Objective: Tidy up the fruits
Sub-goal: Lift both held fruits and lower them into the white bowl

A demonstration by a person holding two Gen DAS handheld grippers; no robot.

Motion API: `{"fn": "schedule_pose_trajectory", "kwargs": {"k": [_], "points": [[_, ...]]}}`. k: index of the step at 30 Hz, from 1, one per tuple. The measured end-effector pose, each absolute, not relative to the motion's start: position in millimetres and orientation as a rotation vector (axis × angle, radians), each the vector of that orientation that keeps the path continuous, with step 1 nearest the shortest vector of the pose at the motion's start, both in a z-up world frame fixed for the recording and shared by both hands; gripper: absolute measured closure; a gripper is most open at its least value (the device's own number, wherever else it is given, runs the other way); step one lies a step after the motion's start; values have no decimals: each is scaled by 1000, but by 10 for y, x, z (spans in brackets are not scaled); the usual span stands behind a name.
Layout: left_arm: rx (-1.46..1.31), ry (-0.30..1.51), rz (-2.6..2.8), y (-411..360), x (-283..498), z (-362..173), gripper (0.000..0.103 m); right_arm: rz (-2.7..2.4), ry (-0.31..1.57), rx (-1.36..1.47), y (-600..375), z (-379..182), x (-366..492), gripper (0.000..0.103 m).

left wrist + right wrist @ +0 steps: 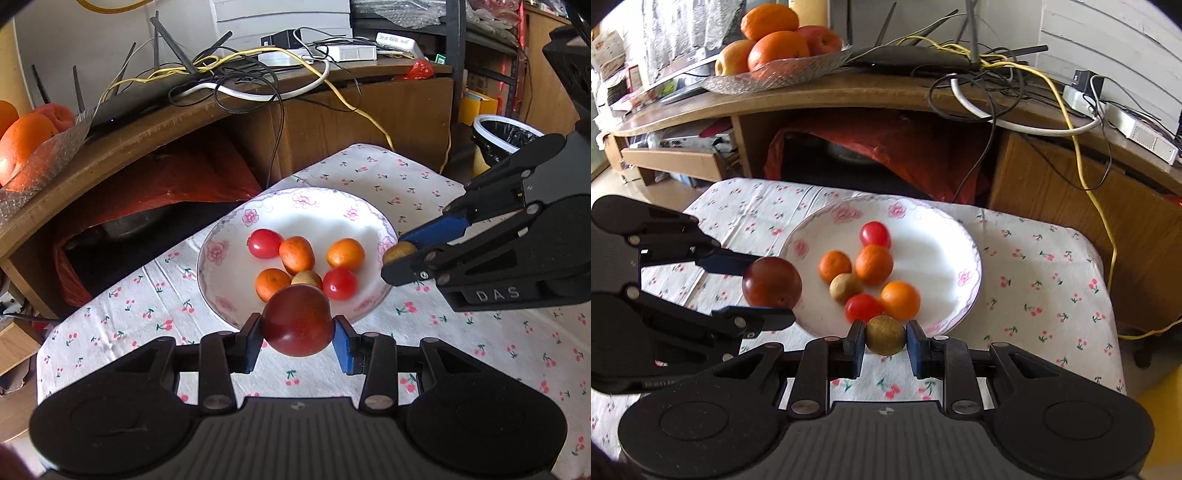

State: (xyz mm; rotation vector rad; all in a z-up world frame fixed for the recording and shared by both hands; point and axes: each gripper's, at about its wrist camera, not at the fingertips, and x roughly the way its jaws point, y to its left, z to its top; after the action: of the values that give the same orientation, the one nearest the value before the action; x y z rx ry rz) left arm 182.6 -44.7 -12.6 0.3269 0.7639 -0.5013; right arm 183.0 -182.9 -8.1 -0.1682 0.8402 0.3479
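A white plate [229, 273] [945, 236] with a pink flower rim sits on the cherry-print cloth and holds several small fruits: oranges [296, 253] [874, 264], red tomatoes [264, 243] [874, 234] and one tan fruit [306, 277] [845, 287]. My left gripper [298, 331] [764, 290] is shut on a dark red plum [298, 321] [772, 282], held over the plate's near-left rim. My right gripper [885, 339] [400, 254] is shut on a small brown-green fruit [885, 335] [399, 252] at the plate's right edge.
A wooden desk [147, 125] [798, 96] stands behind the table, strewn with cables and a router [916, 55]. A glass dish of large oranges and apples [775, 44] [26, 144] sits on it. A red bag [886, 147] fills the space beneath. A lined bin [502, 136] stands at the right.
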Motion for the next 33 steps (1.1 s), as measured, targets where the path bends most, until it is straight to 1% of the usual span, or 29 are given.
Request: {"fn": "schedule_pose_trajectory", "kwargs": {"k": [33], "points": [[329, 780, -454, -503, 2094, -327, 54, 306, 833, -159, -1816, -291, 2207, 83]]}}
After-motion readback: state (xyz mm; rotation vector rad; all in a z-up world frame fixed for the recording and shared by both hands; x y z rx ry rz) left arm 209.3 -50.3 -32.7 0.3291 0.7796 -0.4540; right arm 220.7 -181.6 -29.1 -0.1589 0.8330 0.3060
